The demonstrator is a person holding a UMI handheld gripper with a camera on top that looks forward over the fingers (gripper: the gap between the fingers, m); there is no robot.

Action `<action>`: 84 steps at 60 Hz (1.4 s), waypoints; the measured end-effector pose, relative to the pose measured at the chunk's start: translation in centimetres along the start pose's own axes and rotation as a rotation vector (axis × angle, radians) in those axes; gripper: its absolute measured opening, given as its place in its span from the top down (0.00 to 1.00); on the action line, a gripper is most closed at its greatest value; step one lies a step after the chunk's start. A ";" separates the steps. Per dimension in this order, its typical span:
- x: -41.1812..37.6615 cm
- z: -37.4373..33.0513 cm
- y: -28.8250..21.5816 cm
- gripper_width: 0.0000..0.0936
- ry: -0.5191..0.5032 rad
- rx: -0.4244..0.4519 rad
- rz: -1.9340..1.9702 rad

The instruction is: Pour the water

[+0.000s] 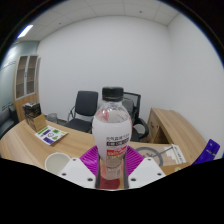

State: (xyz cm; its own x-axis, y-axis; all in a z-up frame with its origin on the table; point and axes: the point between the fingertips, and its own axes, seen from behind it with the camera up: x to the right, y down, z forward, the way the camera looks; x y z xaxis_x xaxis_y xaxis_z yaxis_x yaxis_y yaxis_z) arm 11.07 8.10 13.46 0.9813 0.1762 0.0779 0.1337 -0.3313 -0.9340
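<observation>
A clear plastic water bottle [112, 130] with a white cap and a white and pink label stands upright between my fingers. My gripper [112, 168] is shut on the bottle, with both purple pads [92, 158] pressing its lower sides. The bottle is held above a wooden desk [30, 146]. A clear round container [152, 153] lies on the desk just right of the bottle, partly hidden by it.
A pale cup [58, 160] stands left of the fingers. A book [50, 132] and a small box [37, 120] lie on the desk further left. A purple item [208, 150] sits at the right. Black office chairs [85, 106] stand behind, and a cabinet [27, 78] at far left.
</observation>
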 end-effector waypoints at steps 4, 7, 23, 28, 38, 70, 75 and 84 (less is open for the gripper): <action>-0.2 1.1 2.1 0.66 -0.018 -0.020 0.028; -0.3 1.8 3.3 0.66 -0.031 -0.028 0.039; -1.1 2.8 6.4 0.60 -0.048 -0.011 0.068; -1.1 2.7 6.4 0.51 -0.036 -0.014 0.074; -0.4 1.0 7.3 0.11 0.001 -0.118 0.118; -6.5 -24.3 3.6 0.08 0.181 -0.276 0.093; -7.6 -26.4 3.3 0.08 0.200 -0.273 0.116; -8.3 -28.3 3.0 0.09 0.238 -0.265 0.126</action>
State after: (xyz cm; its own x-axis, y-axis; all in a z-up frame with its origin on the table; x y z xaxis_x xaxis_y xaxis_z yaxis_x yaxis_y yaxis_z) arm 7.29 -20.55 19.92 0.9929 -0.0909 0.0764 0.0110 -0.5705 -0.8212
